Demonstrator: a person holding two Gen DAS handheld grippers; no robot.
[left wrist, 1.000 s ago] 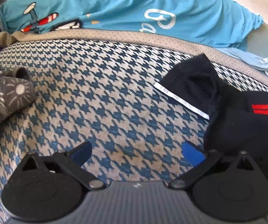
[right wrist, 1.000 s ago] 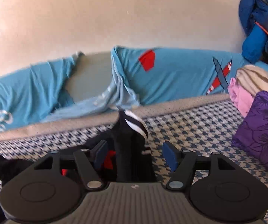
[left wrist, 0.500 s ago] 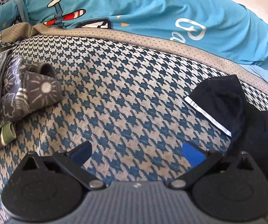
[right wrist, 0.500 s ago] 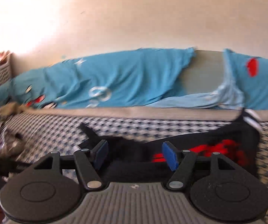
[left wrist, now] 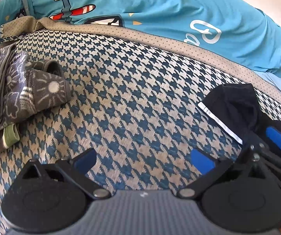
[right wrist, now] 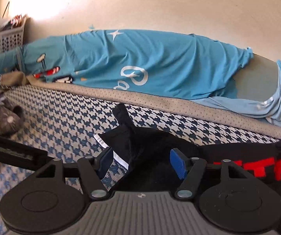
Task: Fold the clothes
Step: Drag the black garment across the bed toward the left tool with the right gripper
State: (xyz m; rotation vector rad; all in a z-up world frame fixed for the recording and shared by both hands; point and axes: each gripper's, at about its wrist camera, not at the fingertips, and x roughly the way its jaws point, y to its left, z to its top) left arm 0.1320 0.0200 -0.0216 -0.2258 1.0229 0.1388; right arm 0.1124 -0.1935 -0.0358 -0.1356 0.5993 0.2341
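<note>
A black garment (left wrist: 236, 105) with a white stripe and red lettering lies crumpled on the houndstooth bedspread (left wrist: 136, 98), at the right of the left wrist view. In the right wrist view the garment (right wrist: 146, 143) lies between and beyond my fingers. My left gripper (left wrist: 143, 159) is open and empty over bare bedspread, left of the garment. My right gripper (right wrist: 141, 161) is open, its jaws either side of the garment's black fold and white-striped edge, not closed on it. One right gripper finger (left wrist: 276, 139) shows in the left wrist view beside the garment.
A grey patterned garment (left wrist: 23, 90) lies bunched at the left. A blue printed sheet (right wrist: 140, 62) covers the bed's back edge along the wall. A laundry basket (right wrist: 3, 39) stands at the far left.
The right gripper swung left and dropped toward the black garment, which now lies lower and flatter on the bed. The left gripper shifted slightly; the right gripper's finger now shows in its view.
</note>
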